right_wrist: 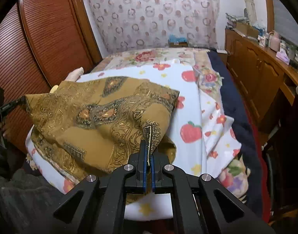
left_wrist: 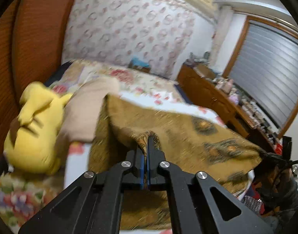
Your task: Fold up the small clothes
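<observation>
One mustard paisley cloth (right_wrist: 94, 115), rumpled, on bed (right_wrist: 189, 101); two hand-held grippers: left hand-held gripper (left_wrist: 147, 140) apparently, right hand-held gripper (right_wrist: 149, 146) clearly clamped on its hem at 6 o'clock.

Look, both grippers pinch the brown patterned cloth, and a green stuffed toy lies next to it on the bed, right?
Not quite: the stuffed toy is yellow, not green, as the left wrist view shows. The left gripper and right gripper do both pinch the brown patterned cloth over the bed.

My left gripper (left_wrist: 147, 142) and right gripper (right_wrist: 148, 148) have matte black linkages, round silver pivot screws and blue finger pads (right_wrist: 145, 165).
</observation>
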{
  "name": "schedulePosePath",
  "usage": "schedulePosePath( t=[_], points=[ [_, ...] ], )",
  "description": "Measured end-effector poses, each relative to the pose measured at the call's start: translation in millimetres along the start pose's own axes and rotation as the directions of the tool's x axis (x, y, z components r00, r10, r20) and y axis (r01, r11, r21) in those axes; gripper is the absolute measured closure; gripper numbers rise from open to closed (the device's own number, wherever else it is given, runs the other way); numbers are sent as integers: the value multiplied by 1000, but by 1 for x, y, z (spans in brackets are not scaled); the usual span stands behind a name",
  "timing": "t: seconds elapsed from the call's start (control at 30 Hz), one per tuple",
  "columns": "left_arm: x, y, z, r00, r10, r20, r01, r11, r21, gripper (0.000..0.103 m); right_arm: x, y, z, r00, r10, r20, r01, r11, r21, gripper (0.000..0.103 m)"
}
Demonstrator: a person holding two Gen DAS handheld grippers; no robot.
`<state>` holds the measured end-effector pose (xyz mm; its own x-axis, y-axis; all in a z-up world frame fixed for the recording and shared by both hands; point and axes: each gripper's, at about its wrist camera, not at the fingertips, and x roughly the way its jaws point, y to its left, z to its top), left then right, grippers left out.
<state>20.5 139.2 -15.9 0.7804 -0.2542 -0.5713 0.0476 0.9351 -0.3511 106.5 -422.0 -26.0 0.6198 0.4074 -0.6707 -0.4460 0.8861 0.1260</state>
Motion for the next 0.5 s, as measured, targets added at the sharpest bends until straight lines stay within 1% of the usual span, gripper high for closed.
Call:
schedulePosePath(
  t=[0.07, 0.13, 0.17, 0.2, 0.23, 0.27, 0.3, 0.33, 0.37, 0.4, 0.43, 0.47, 0.5],
  points=[
    [5, 17, -15, 998, 46, -37, -47, 998, -28, 101, 7, 1, -2, 1000, -11, -28, 10, 1000, -14, 100],
    [10, 28, -28, 994, 86, -70, -89, 996, -32, 101, 13, 5, -1, 999, -21, -46, 20, 999, -30, 97],
    [12, 33, -33, 992, 96, -85, -100, 994, -36, 101, 15, 6, 1, 998, -25, -52, 23, 999, -36, 91],
    [14, 36, -38, 989, 112, -97, -116, 993, -34, 101, 18, 8, 6, 998, -30, -55, 27, 999, -40, 80],
    [16, 38, -41, 987, 126, -104, -130, 991, -27, 101, 19, 8, 8, 998, -33, -51, 31, 999, -43, 75],
    [17, 39, -42, 986, 129, -107, -132, 991, -23, 98, 19, 9, 13, 998, -35, -42, 33, 998, -45, 68],
    [17, 40, -42, 987, 126, -104, -129, 991, -21, 96, 19, 10, 16, 999, -33, -34, 31, 998, -46, 63],
    [17, 39, -41, 987, 128, -99, -130, 991, -15, 88, 19, 9, 20, 999, -33, -25, 31, 998, -49, 61],
    [16, 38, -39, 986, 141, -89, -142, 990, -3, 74, 17, 8, 21, 999, -40, -14, 39, 998, -56, 60],
    [15, 37, -38, 984, 156, -79, -156, 988, 10, 65, 15, 8, 24, 999, -49, -2, 49, 997, -61, 60],
    [14, 35, -35, 985, 159, -66, -157, 987, 25, 52, 15, 7, 29, 998, -55, 8, 56, 997, -61, 59],
    [13, 34, -34, 987, 150, -58, -149, 988, 31, 43, 16, 5, 30, 998, -55, 17, 56, 996, -63, 59],
    [13, 31, -32, 989, 142, -52, -140, 990, 35, 38, 18, 3, 31, 998, -60, 27, 61, 996, -70, 58]
  ],
)
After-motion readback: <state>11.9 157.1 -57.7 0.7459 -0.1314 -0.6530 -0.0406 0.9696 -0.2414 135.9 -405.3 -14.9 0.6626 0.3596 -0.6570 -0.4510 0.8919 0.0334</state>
